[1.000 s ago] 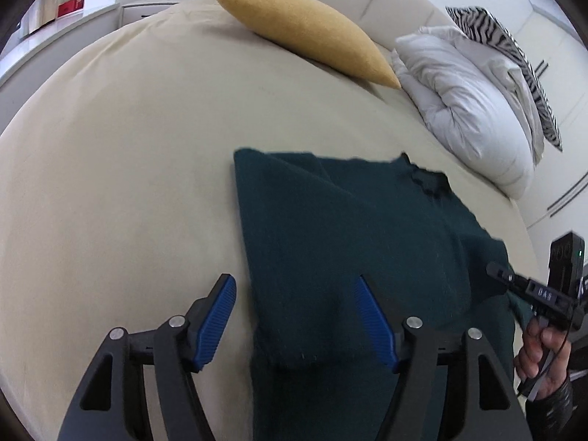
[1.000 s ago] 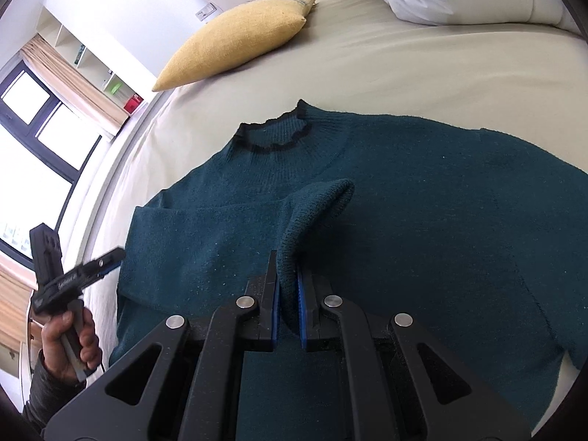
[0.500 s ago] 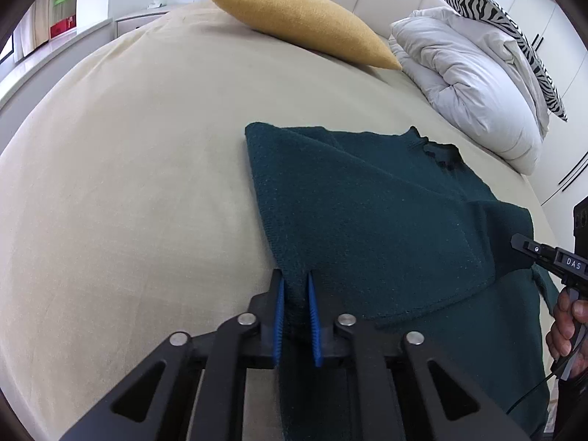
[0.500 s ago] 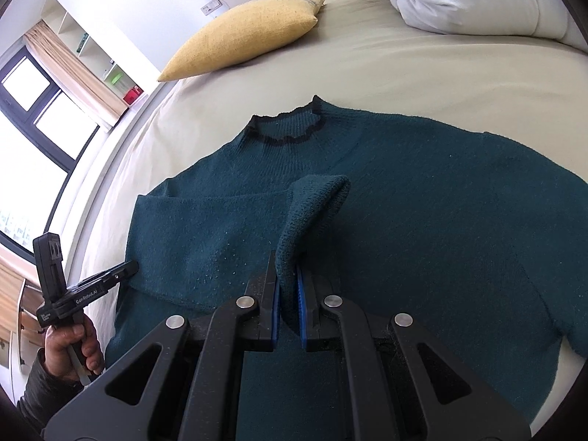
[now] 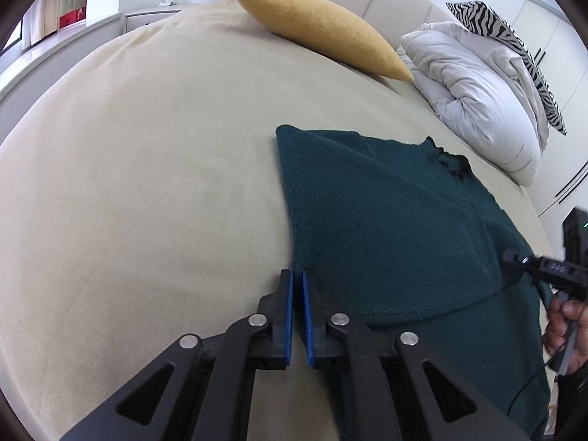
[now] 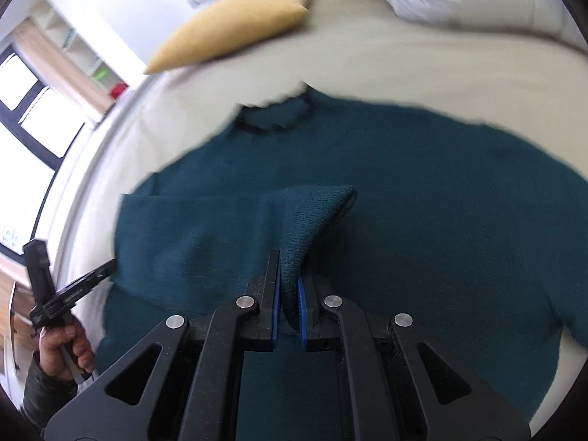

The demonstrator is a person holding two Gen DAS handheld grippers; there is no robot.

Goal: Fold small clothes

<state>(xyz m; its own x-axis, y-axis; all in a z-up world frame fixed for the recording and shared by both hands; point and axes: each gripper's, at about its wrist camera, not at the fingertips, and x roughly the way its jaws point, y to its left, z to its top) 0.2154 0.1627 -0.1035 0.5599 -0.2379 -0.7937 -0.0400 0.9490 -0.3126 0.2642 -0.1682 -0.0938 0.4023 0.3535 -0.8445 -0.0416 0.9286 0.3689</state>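
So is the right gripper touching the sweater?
Touching. The right wrist view shows the right gripper shut on a raised fold of the sweater, with knit pinched between its pads.

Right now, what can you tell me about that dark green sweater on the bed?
The sweater is a dark teal knit with a darker ruffled collar. It lies flat on the beige bed, one sleeve folded across its chest. The right gripper pinches that sleeve's cuff, lifting it slightly. The left gripper is closed at the sweater's folded side edge; whether it pinches fabric is unclear.

Sweater (image 5: 386, 220) matt teal knit; bedsheet (image 5: 147, 183) smooth beige cloth; jaws' pads (image 5: 308, 316) blue, ribbed.
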